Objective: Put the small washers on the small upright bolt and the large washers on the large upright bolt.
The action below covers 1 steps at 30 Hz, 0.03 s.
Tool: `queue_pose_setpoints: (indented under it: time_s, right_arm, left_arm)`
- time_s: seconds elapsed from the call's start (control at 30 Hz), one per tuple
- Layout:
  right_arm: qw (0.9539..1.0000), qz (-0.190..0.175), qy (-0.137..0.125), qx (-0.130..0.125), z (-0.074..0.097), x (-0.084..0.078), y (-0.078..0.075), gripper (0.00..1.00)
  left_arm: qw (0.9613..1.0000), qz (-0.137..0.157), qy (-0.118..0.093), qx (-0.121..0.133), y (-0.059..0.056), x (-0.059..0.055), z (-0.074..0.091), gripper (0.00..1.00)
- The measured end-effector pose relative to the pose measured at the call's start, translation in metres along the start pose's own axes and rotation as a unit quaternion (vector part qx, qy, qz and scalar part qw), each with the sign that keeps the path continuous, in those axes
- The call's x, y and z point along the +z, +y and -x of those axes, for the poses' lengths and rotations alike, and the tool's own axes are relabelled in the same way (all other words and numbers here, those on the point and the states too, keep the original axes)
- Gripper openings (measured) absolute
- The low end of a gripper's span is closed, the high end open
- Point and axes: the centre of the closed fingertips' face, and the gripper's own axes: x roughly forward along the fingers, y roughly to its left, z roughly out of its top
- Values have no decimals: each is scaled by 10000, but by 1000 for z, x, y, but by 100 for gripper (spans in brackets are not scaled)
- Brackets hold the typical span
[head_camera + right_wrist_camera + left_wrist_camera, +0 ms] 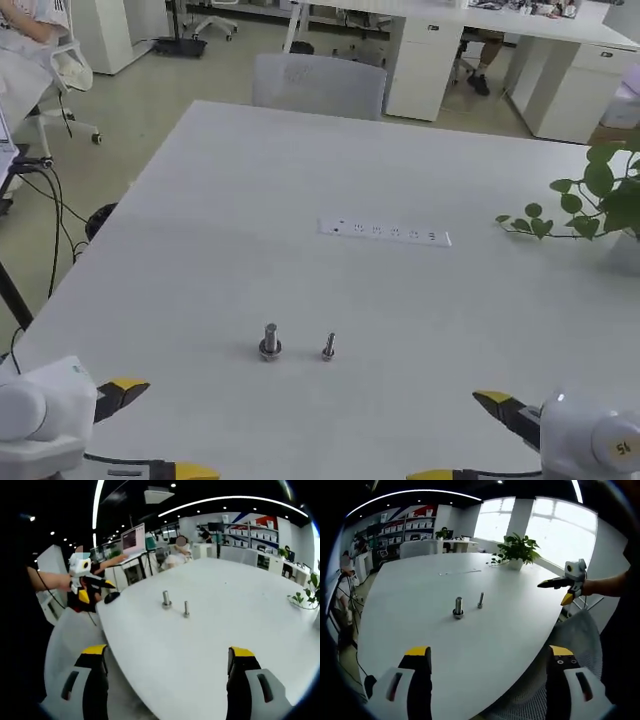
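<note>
Left tongs [490, 652] and right tongs [167, 652] agape, empty; smooth white table [300, 200] with stout steel bolt [270, 340], slim steel bolt [328, 346].

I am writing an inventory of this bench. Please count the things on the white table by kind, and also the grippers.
Upright bolts: 2, the large bolt and the small bolt
Power strip: 1
Plant: 1
Grippers: 2, the left gripper and the right gripper, both open
Total: 6
</note>
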Motion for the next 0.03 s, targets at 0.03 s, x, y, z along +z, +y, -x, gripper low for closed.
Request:
queue_pose_setpoints:
  time_s: [0.03]
  right_arm:
    - [10000,5,35,-31,0,-2,-1,100]
  left_arm:
    - [10000,3,-2,18,0,1,1,96]
